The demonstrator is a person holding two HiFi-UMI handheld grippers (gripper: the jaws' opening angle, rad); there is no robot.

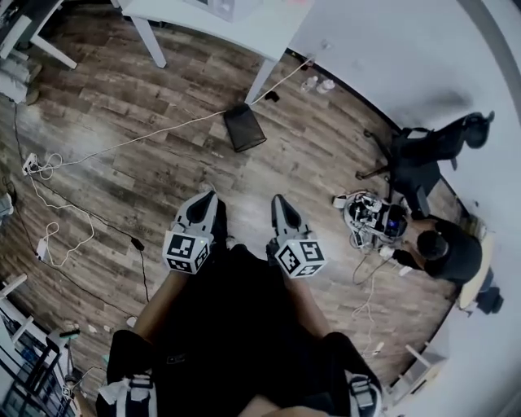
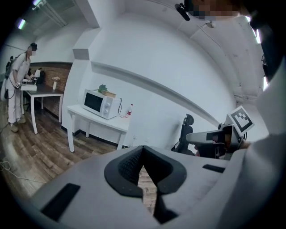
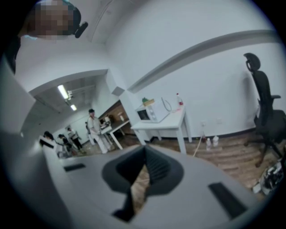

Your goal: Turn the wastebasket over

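The wastebasket [image 1: 245,128] is a black mesh bin on the wood floor, just in front of a white table's leg; only the head view shows it. My left gripper [image 1: 207,194] and right gripper [image 1: 278,200] are held side by side at waist height, well short of the bin and pointing towards it. Both are shut with nothing between the jaws. In the left gripper view the left gripper [image 2: 143,149] has its dark pads meeting at the tip, and in the right gripper view the right gripper [image 3: 145,150] looks the same. My own grippers' bodies hide the bin in both of these views.
A white table [image 1: 244,24] stands beyond the bin, with a microwave [image 2: 100,103] on it. A white cable [image 1: 138,140] runs across the floor at left. An office chair [image 1: 423,151] and a crouching person [image 1: 448,248] beside some equipment [image 1: 374,216] are at right. People stand at a far bench [image 2: 18,89].
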